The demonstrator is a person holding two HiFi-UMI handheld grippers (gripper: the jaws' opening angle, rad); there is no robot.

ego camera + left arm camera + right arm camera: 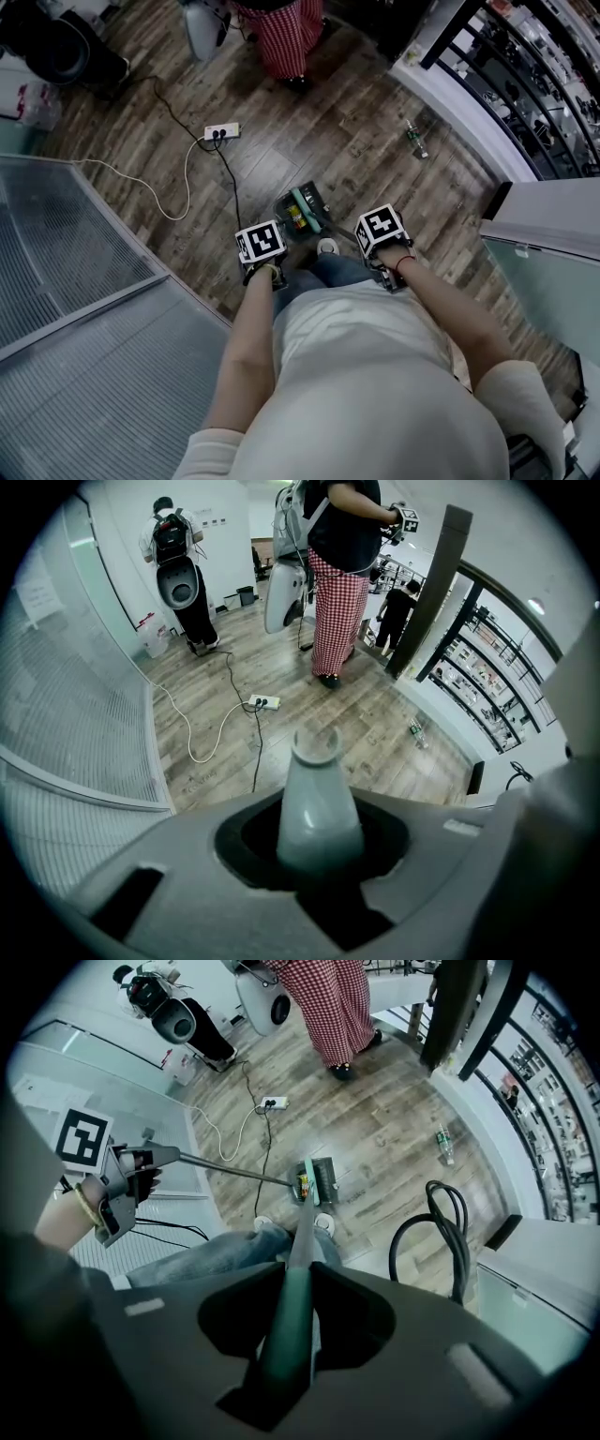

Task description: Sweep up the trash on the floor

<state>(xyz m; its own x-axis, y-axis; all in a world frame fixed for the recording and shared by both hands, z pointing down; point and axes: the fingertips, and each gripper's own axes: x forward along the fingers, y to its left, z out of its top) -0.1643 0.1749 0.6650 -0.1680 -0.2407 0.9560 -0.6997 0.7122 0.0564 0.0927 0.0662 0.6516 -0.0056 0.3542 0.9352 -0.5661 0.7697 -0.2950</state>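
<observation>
The left gripper [319, 847] has its fingers clamped on a grey handle [317, 799], and the right gripper [291, 1335] has its fingers clamped on a green handle [292, 1302]. Both shafts reach the dustpan [307, 206] on the floor by the person's shoe [326, 247], where a coloured scrap [296, 218] sits. The bottle [415, 141] lies well apart, near the railing [448, 33] — a hard stroke could roll it through, and the black cable [231, 183] could snag the broom.

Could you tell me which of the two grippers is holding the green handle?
The right gripper, shut on the green handle; the left gripper grips a pale grey handle.
</observation>
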